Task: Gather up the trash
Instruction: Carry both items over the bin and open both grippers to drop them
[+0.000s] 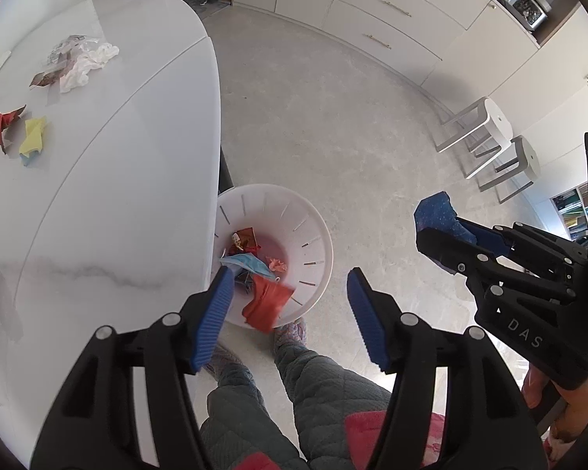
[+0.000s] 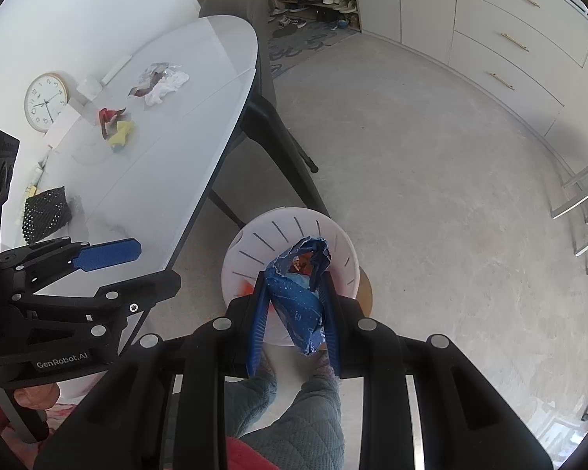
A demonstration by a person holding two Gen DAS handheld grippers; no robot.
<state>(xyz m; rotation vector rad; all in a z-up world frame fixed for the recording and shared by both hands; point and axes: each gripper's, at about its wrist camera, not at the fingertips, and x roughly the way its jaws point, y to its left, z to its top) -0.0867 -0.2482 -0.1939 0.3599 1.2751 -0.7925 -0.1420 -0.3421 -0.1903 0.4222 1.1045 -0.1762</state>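
The white bench [image 1: 109,196] carries four scraps of trash: white tissue [image 1: 88,62], a printed wrapper [image 1: 47,77], a red wrapper [image 1: 4,125] and a yellow one [image 1: 33,137]. On the floor beside it, the white bin [image 1: 309,235] holds red, blue and pink litter. The right hand-held gripper [image 2: 294,313] is clamped on a blue wrapper [image 2: 300,297] above the bin; the left hand-held gripper [image 1: 290,313] is spread apart, holding nothing.

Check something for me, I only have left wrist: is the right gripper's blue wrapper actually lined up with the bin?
Observer: In right wrist, the blue wrapper, clamped in the right gripper, overlaps the white bin opening.
Operator: Wrapper sealed?
Observer: No, its top is torn open, with something orange-brown inside.
Operator: Anything on the table I'm missing?
Observer: A round clock stands at the far side of the table.
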